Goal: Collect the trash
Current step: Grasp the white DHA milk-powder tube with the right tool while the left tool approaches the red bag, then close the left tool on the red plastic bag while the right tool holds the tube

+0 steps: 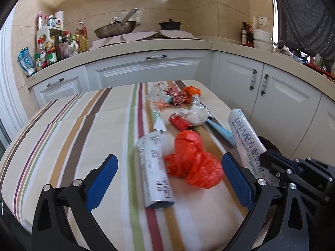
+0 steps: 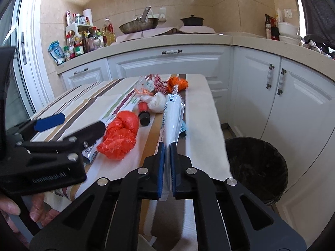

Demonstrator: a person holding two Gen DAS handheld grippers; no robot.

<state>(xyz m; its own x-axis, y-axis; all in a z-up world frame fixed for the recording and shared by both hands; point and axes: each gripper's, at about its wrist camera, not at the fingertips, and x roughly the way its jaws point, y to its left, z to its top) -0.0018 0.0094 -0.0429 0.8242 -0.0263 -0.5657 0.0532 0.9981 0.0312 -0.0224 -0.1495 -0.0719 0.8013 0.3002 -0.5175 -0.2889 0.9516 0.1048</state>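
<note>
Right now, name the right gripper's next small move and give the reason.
Probably swing right and out over the trash bin, then release. The right gripper is already shut on the white packet, lifted off the table, and the lined bin stands open just beside the table edge.

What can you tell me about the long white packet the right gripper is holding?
The white packet is a long, flat sachet of glossy film, printed with blue lettering including "DHA". The right gripper is shut on its near end, both blue-padded fingers pressing its faces. It points away along the striped tablecloth; whether its far end touches the table is unclear. A black trash bin stands to its right.
</note>
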